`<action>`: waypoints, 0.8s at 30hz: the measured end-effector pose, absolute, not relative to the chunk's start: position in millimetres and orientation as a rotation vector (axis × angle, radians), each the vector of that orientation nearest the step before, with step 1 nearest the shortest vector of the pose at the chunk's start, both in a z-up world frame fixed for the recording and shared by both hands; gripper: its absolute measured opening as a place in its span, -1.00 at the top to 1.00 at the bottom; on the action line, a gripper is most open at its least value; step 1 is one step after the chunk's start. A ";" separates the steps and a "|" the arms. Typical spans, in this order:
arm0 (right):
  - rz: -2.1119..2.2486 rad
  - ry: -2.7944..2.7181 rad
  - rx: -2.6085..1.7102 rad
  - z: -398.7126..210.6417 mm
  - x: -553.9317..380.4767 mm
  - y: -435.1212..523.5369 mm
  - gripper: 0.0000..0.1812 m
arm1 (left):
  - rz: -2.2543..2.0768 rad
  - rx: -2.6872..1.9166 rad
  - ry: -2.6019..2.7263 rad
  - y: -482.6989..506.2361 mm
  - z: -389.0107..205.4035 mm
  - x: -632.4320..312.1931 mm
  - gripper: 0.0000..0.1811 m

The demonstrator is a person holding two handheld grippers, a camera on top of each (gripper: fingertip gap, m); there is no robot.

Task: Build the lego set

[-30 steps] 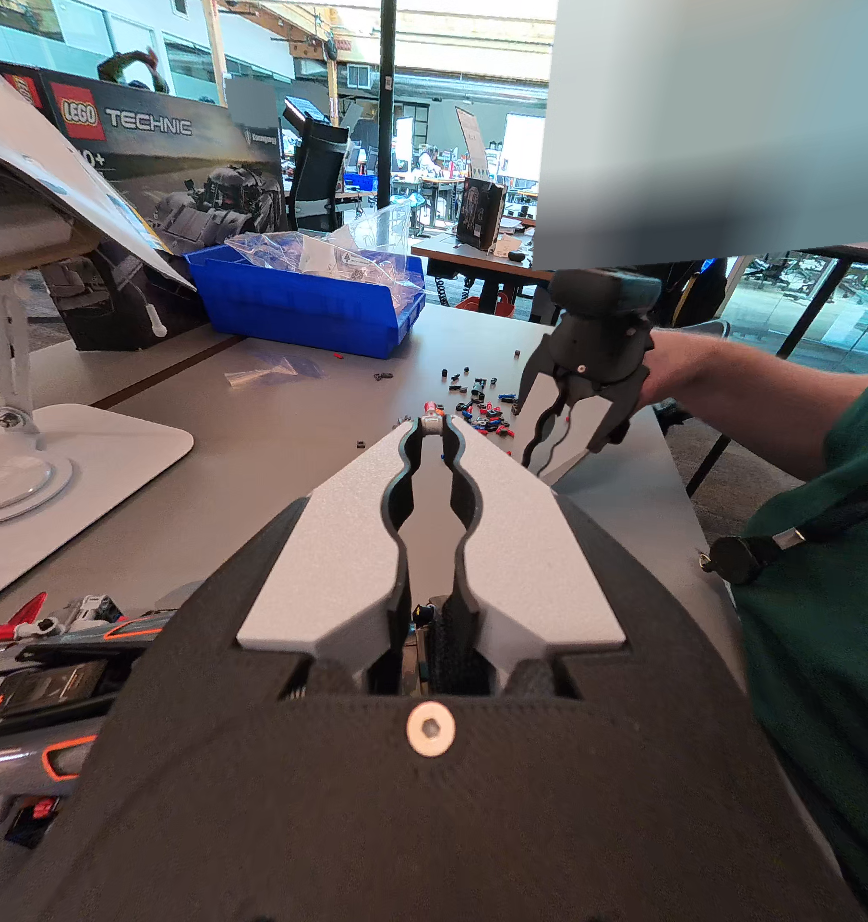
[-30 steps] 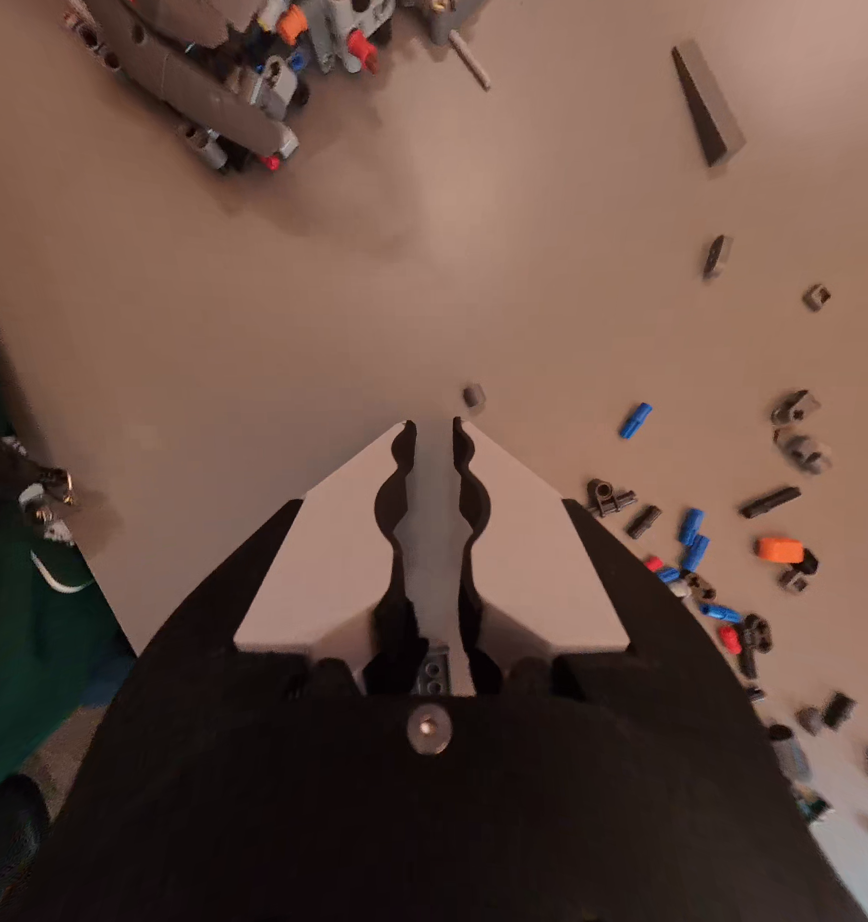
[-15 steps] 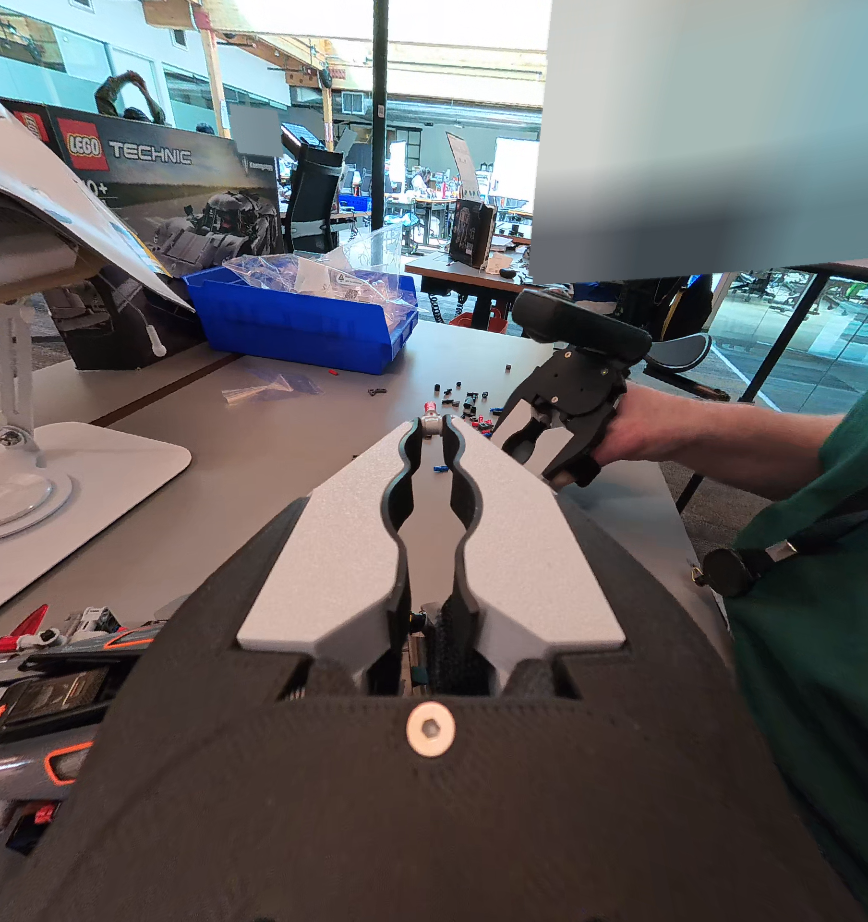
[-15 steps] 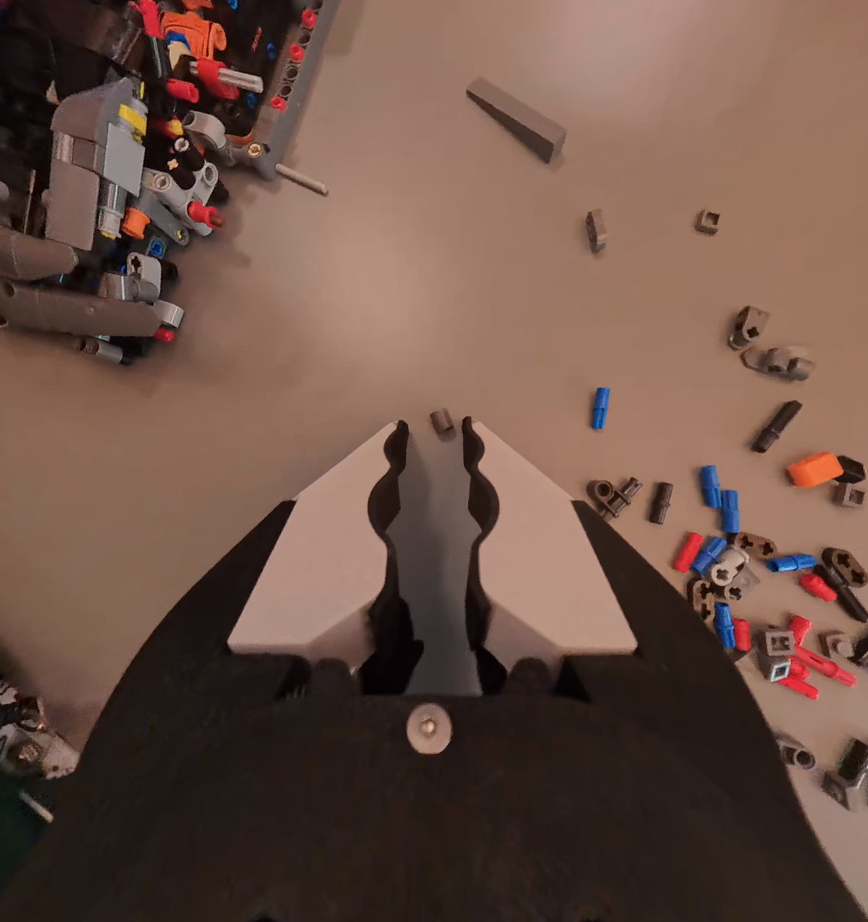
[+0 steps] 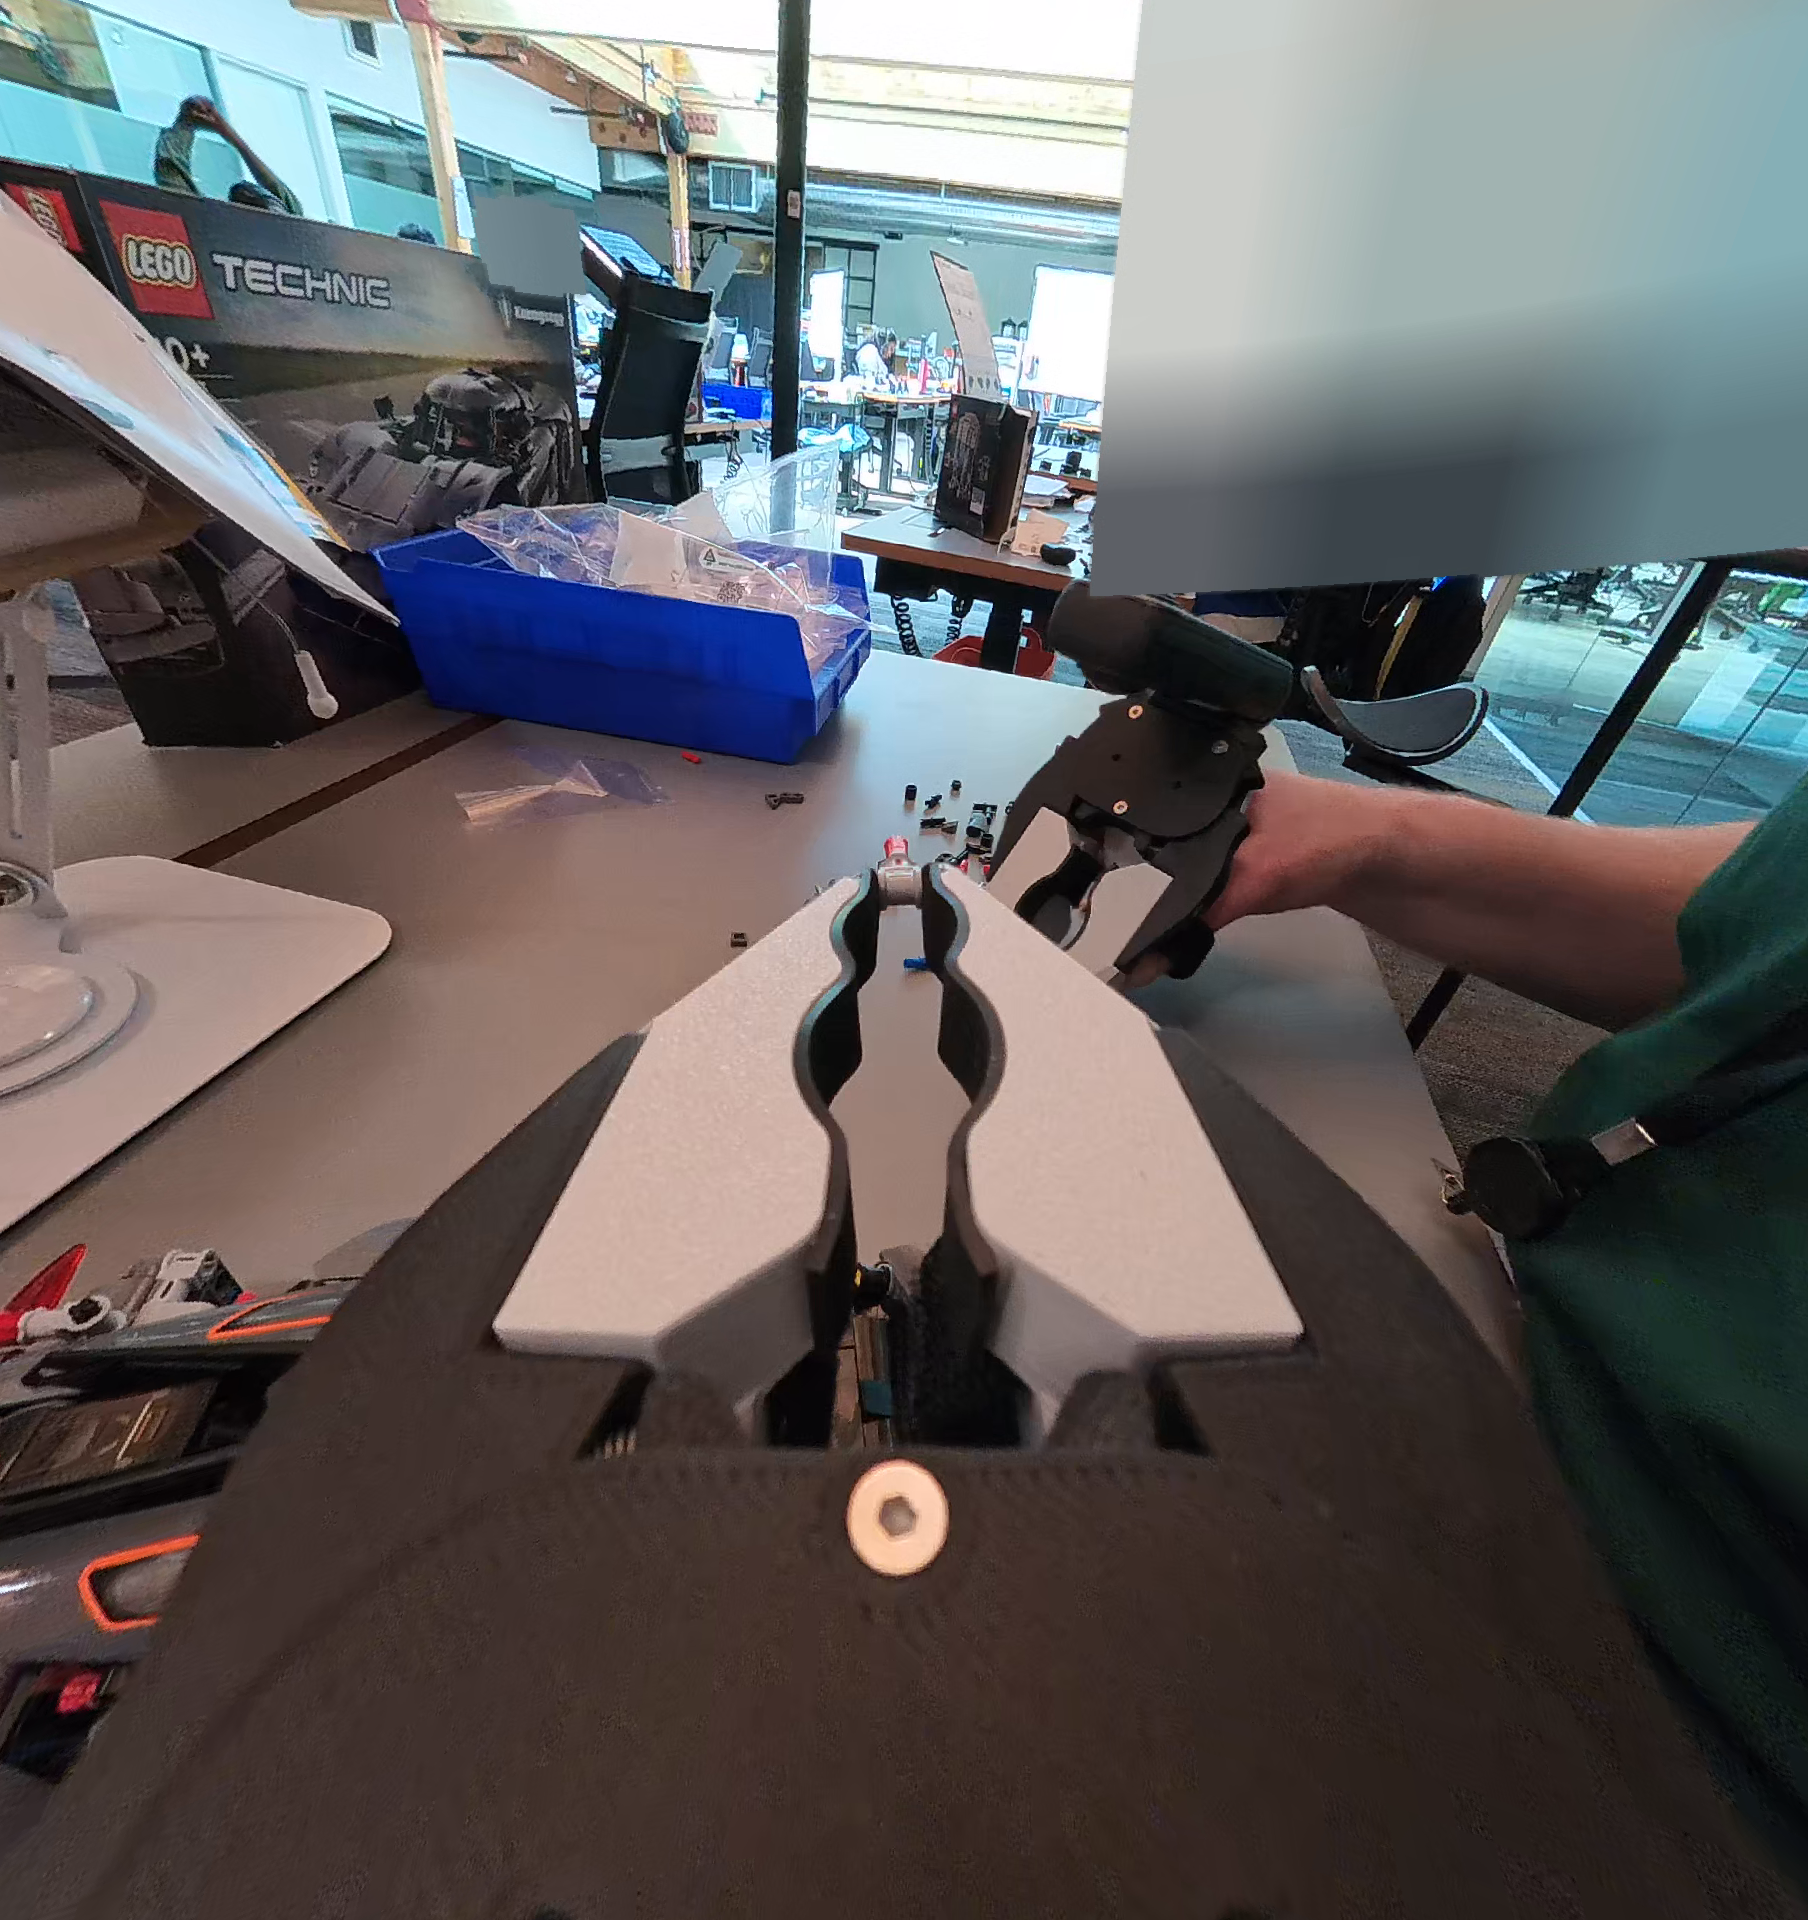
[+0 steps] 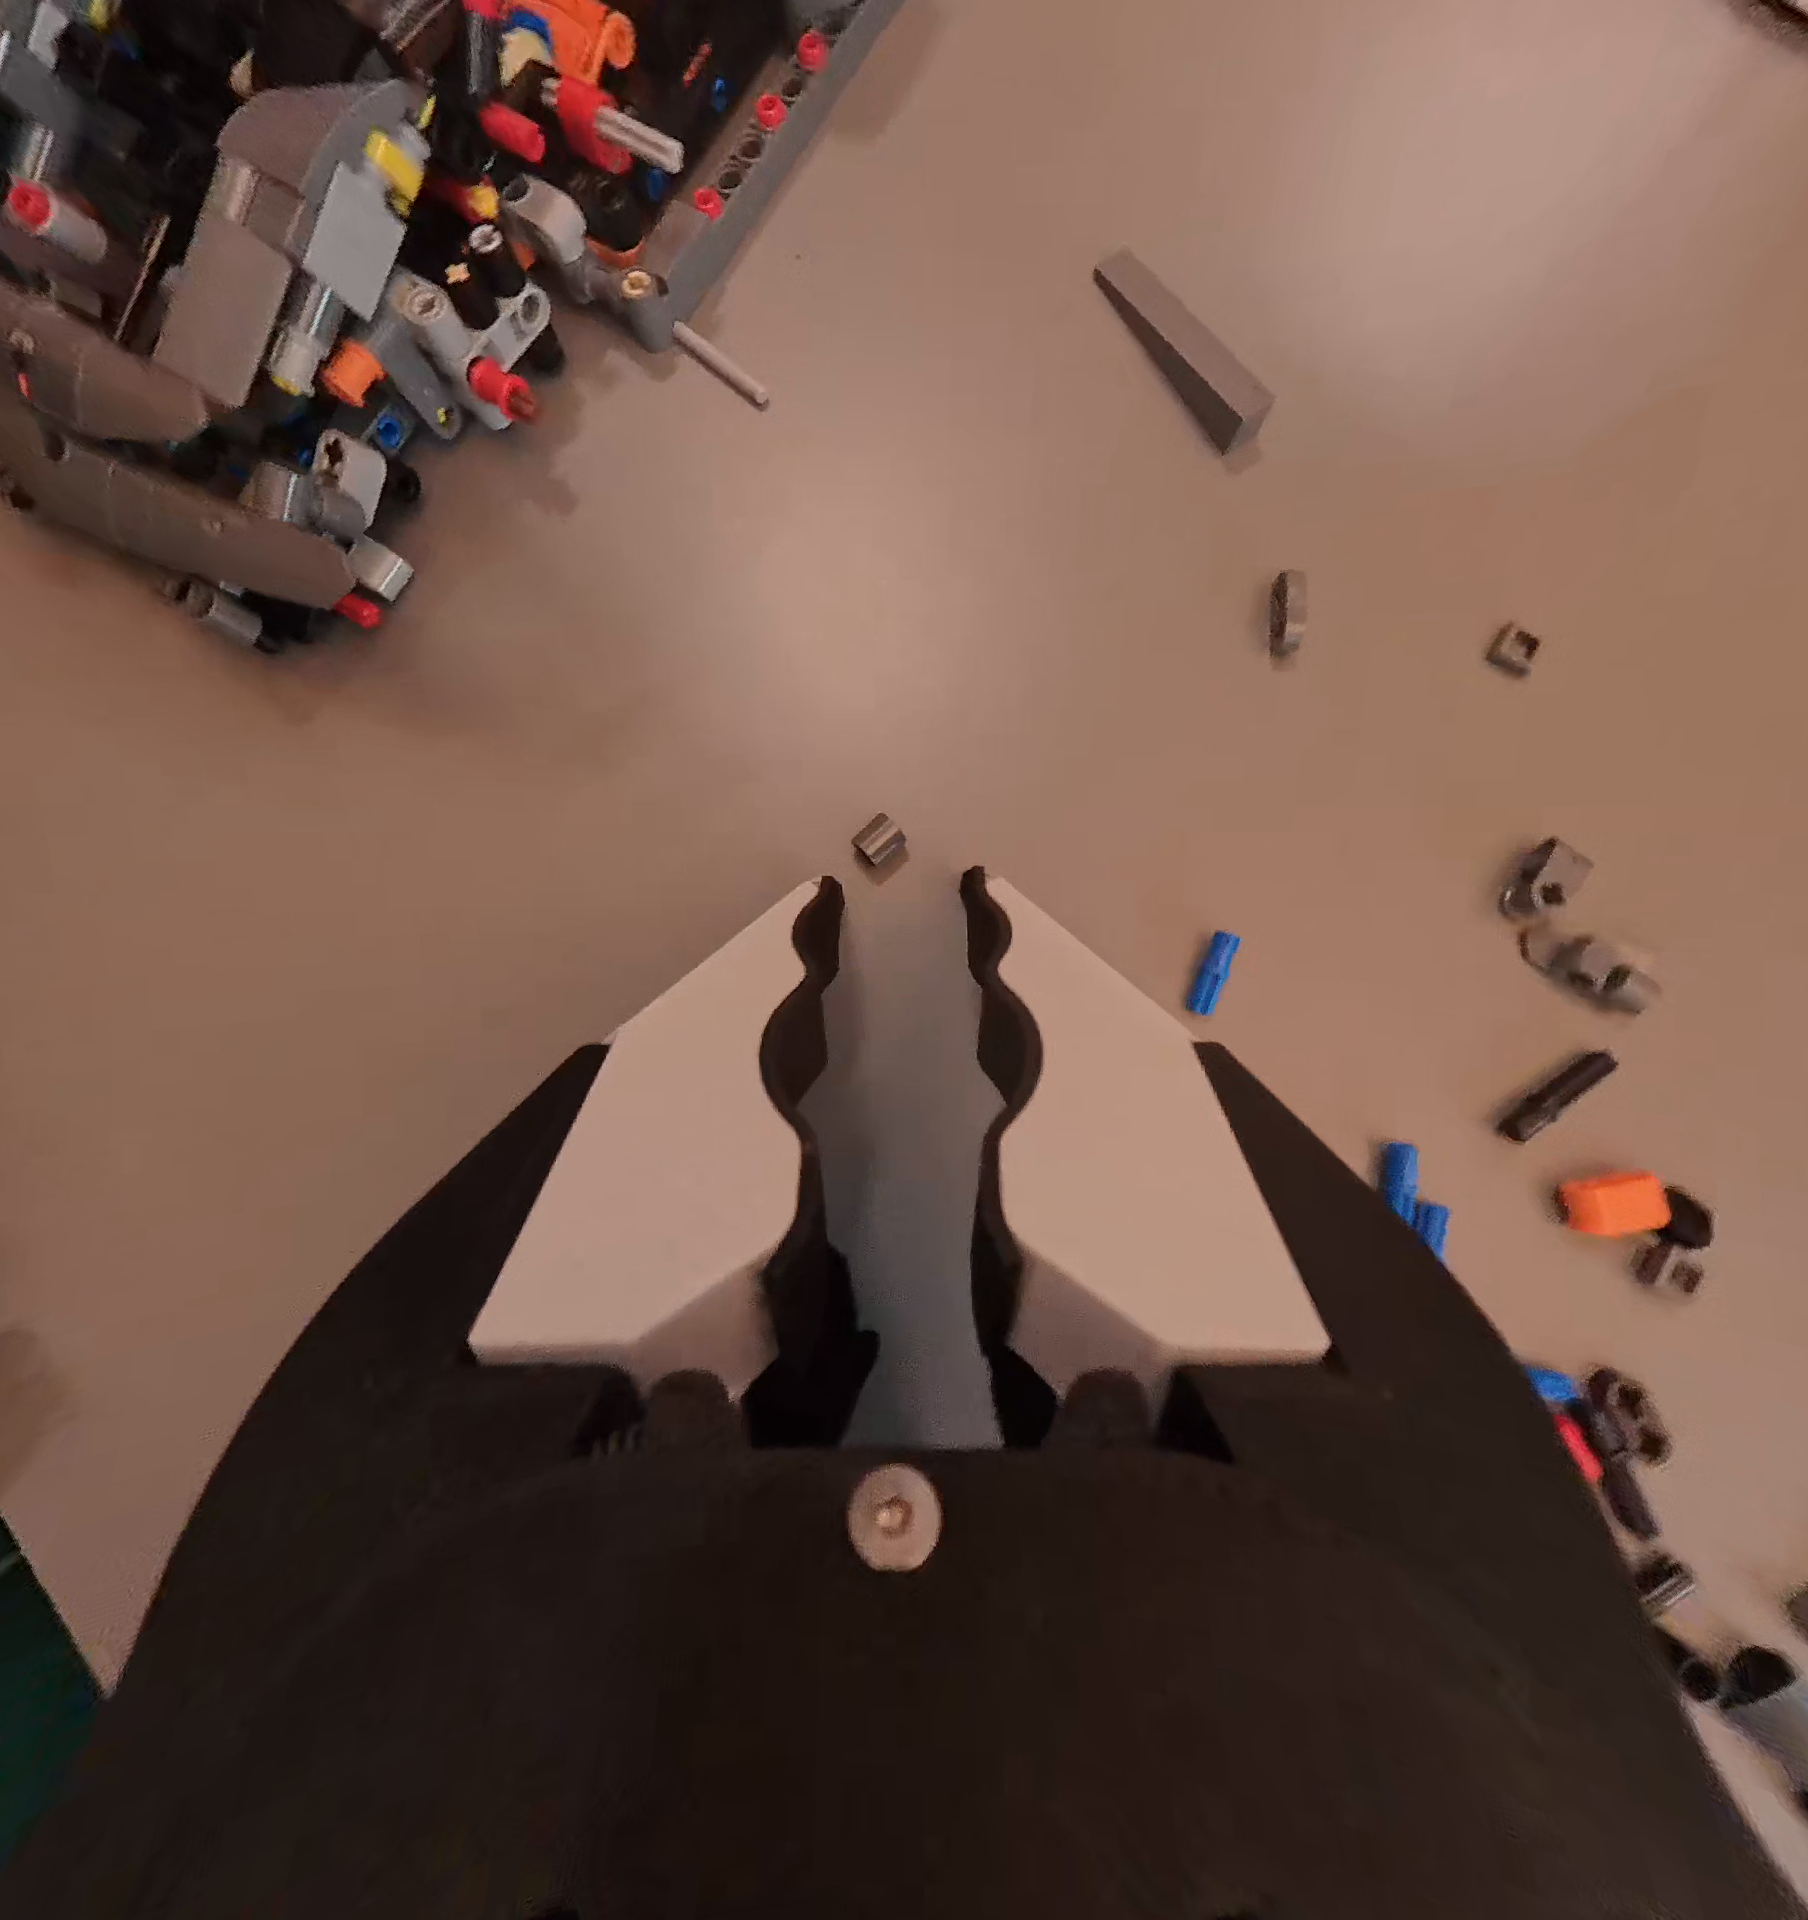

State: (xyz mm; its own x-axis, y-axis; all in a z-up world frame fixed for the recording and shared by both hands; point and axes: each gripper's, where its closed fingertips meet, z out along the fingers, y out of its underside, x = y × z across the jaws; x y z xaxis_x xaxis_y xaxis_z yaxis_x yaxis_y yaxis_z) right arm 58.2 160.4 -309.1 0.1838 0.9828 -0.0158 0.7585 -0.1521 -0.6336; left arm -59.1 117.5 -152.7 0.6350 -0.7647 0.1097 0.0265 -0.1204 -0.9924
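My left gripper (image 5: 898, 885) is shut on a small grey piece with a red end (image 5: 895, 868) and holds it above the table. My right gripper (image 6: 898, 885) is open and points down at the table; a small grey bush (image 6: 878, 842) lies just past its left fingertip, untouched. The right gripper also shows in the left wrist view (image 5: 1108, 925), held by a hand. The part-built grey model (image 6: 287, 312) lies at the upper left of the right wrist view, and shows at lower left in the left wrist view (image 5: 100, 1382).
Loose blue, black, red and grey pins (image 6: 1565, 1143) lie scattered right of the right gripper, with a grey wedge (image 6: 1180, 348) farther off. A blue bin of plastic bags (image 5: 630, 644), the set's box (image 5: 339, 416) and a white stand base (image 5: 131, 997) stand on the table. The gap from one gripper's tips to the other's is roughly 20 cm.
My right gripper has opened wider and shifted so the grey bush now lies by its left fingertip; the model came further into view. The left gripper still holds its piece.
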 end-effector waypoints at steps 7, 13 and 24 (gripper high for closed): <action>0.650 -1.676 -1.990 -308.6 52.4 158.5 0.80 | -0.756 -1.567 0.625 119.6 -154.9 -61.7 0.94; 0.683 -1.506 -2.110 -308.0 40.9 145.7 0.77 | -0.765 -1.568 0.629 119.9 -155.5 -59.9 0.94; 0.545 -1.496 -2.006 -307.1 41.1 134.1 0.81 | -0.762 -1.554 0.637 116.5 -151.6 -59.0 0.94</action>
State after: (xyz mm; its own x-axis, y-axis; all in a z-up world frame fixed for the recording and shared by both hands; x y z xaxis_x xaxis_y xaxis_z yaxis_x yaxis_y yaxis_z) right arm 41.1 134.1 -307.1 0.2905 0.9568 0.0141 0.7232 -0.2099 -0.6579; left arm -59.0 116.5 -151.6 0.6315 -0.7676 0.1095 0.0279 -0.1186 -0.9925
